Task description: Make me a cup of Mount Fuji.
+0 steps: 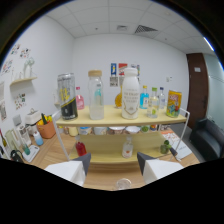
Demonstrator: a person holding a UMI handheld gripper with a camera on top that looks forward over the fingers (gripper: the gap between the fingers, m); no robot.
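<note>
1. Facing a pale wooden two-tier shelf [115, 119] on the wooden counter [50, 152], the jaws stand open with nothing between them; the gripper [113, 164] hangs low in front of the shelf, its two dark-tipped fingers [83, 161] well apart.
2. On the top tier, a tall white bottle with a white cap [130, 94] stands upright near the middle.
3. Just beside it is a clear glass bottle with a tan lid [95, 95], partly filled with pale liquid.
4. Further along that side stands a dark jar with a yellow label [67, 96].
5. On the other side of the white bottle are small blue and clear bottles [152, 102] and a yellow carton [173, 104].
6. A small clear glass cup [122, 183] sits on the counter just ahead of the fingers, between them.
7. The lower tier holds a small red container [80, 148] and a small clear bottle [128, 147].
8. An orange pot [46, 129] stands on the counter beside the shelf.
</note>
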